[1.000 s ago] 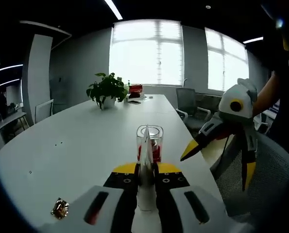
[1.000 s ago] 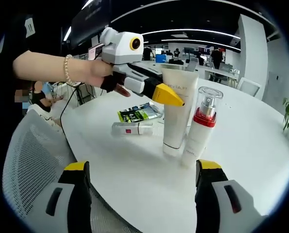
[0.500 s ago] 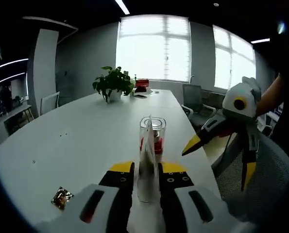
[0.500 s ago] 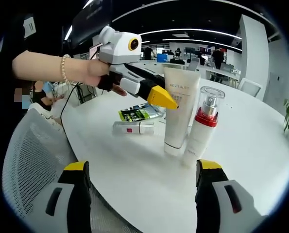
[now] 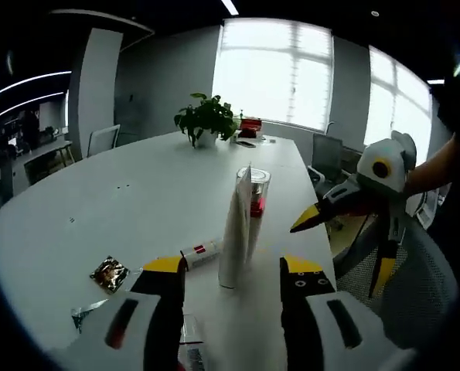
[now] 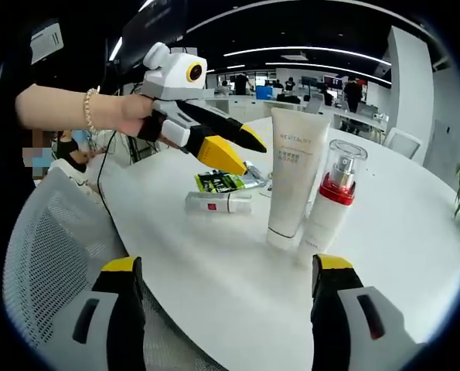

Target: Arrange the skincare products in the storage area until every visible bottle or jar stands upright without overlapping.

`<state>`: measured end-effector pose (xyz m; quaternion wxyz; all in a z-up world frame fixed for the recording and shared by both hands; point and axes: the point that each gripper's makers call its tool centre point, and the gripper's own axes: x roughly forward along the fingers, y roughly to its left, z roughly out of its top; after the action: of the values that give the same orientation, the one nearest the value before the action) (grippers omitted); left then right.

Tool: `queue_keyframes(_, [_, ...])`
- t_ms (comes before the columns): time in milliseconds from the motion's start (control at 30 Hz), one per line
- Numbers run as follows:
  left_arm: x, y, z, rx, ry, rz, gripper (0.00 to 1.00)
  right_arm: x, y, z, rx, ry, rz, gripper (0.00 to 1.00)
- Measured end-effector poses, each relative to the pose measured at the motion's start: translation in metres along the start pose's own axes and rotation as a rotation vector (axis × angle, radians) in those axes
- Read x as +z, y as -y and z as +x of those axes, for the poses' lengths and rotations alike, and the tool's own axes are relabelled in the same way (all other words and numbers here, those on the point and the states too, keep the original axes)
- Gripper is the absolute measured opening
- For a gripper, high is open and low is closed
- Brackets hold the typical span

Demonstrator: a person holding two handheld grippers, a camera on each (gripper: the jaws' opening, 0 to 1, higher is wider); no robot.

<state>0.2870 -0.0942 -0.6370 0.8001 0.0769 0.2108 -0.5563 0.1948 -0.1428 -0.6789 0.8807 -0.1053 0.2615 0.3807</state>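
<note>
A tall white tube (image 5: 234, 232) stands upright on the white table (image 5: 137, 209), and my left gripper (image 5: 233, 267) is open just in front of it, one jaw on each side, not touching. Right behind the tube stands a spray bottle (image 5: 255, 193) with a clear cap and red collar. A small white tube (image 5: 201, 253) with a red label lies flat to the left. In the right gripper view the tall tube (image 6: 291, 182) and spray bottle (image 6: 332, 202) stand side by side. The small tube (image 6: 218, 202) lies beside a green sachet (image 6: 221, 182). My right gripper (image 6: 227, 264) is open, well short of them. The left gripper (image 6: 254, 160) hangs open beside the tall tube.
A foil packet (image 5: 110, 272) lies near the table's edge on the left. A potted plant (image 5: 206, 120) stands far down the table. The right gripper (image 5: 339, 255) hovers open off the table's right side over a mesh chair (image 5: 415, 286). A mesh chair back (image 6: 52, 247) stands close by.
My left gripper has opened, let go of the tall white tube and drawn back from it. The tube now stands by itself. The right gripper has stayed open in place.
</note>
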Motion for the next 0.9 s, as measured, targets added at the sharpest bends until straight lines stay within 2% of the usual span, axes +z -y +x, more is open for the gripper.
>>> queue_keyframes(100, [-0.004, 0.006, -0.013, 0.022, 0.001, -0.012, 0.46, 0.0, -0.002, -0.001, 0.006, 0.0, -0.003, 0.89])
queue_keyframes(167, [-0.007, 0.001, -0.017, 0.036, -0.002, -0.029, 0.48, 0.0, -0.003, -0.001, 0.011, 0.0, -0.005, 0.9])
queue_keyframes(300, [-0.014, 0.004, -0.032, 0.073, 0.0, -0.053, 0.52, 0.0, -0.008, -0.001, 0.024, -0.005, -0.012, 0.9])
queue_keyframes(533, [-0.025, 0.017, -0.053, 0.124, 0.006, -0.097, 0.6, 0.001, -0.012, -0.002, 0.036, 0.0, -0.023, 0.9])
queue_keyframes(900, [-0.05, 0.025, -0.089, 0.212, 0.015, -0.176, 0.71, 0.002, -0.014, -0.001, 0.049, -0.002, -0.031, 0.91])
